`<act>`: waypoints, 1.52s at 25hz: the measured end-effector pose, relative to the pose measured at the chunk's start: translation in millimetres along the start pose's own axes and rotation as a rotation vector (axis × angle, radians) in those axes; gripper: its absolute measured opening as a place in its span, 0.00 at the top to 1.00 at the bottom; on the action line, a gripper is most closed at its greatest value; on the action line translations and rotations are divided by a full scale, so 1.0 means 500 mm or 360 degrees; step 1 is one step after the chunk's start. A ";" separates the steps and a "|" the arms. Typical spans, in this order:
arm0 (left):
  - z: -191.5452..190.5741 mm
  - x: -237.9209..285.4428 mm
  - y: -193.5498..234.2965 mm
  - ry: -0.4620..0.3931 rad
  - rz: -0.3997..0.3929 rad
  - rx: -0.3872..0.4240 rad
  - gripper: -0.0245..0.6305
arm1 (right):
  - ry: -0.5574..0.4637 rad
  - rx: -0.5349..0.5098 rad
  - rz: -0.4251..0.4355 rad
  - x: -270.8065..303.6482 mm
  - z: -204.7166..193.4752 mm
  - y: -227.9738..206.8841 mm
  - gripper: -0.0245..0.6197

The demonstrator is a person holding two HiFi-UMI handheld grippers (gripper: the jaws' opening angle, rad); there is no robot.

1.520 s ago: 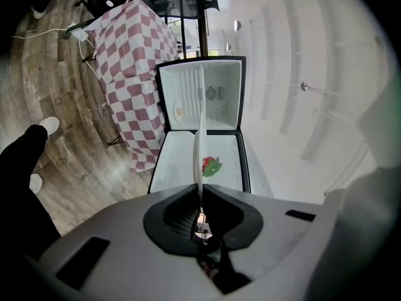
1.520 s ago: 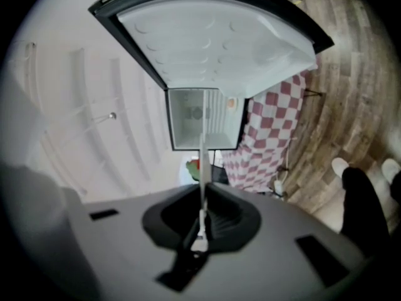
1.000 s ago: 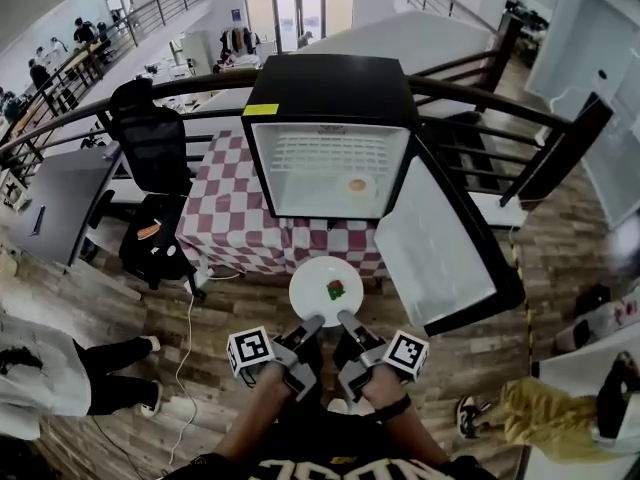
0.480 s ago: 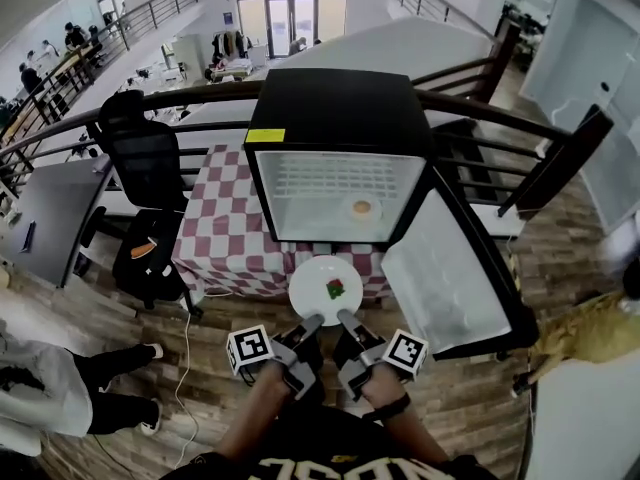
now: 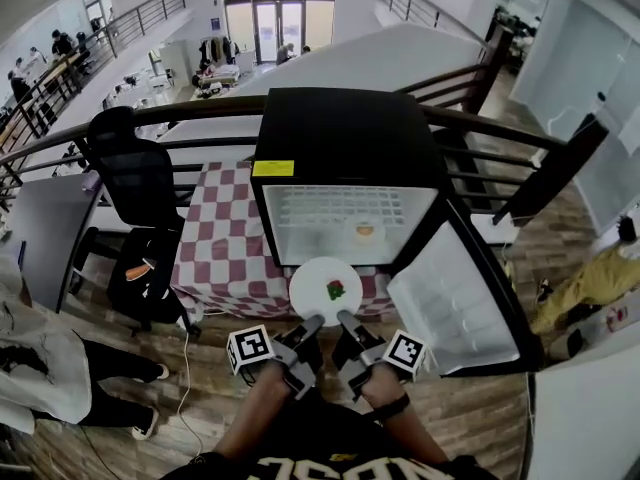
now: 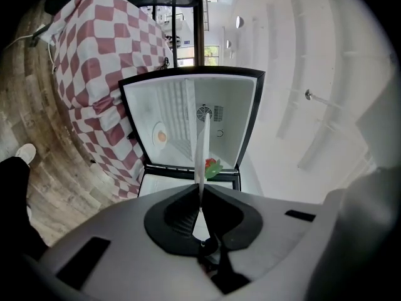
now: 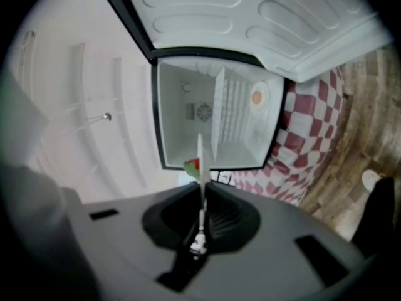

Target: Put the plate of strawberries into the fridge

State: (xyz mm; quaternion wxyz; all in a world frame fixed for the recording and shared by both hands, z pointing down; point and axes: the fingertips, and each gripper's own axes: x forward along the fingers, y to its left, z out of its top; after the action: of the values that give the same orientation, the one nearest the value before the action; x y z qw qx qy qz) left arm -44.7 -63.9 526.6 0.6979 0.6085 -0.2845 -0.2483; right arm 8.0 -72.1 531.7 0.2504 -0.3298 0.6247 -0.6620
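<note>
We label a white plate (image 5: 310, 290) bearing a red strawberry (image 5: 336, 289) with green leaves, a fridge (image 5: 340, 133) black outside and white within, a red-and-white chequered bench cloth (image 5: 215, 238), a brown plank floor (image 5: 200, 408), and black-and-white square markers on the grey left tool (image 5: 312, 322) and right tool (image 5: 345, 319).

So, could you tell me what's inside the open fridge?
The fridge holds a wire shelf and a dish with something orange. The held plate hides its front edge.
</note>
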 end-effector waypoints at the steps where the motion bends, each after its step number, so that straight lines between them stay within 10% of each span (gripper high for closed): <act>1: 0.011 0.004 -0.008 0.0004 -0.0009 -0.0002 0.91 | -0.0007 -0.0003 0.0000 0.011 0.003 0.004 0.91; 38: 0.192 0.201 -0.019 0.0023 0.0054 0.0026 0.91 | -0.0086 0.0025 -0.0007 0.199 0.182 -0.001 0.91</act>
State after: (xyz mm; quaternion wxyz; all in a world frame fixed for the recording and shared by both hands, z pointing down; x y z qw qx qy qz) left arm -40.0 -202.7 536.1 0.6991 0.6111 -0.2917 -0.2297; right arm 11.1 -206.4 544.7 0.2684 -0.3470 0.6118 -0.6583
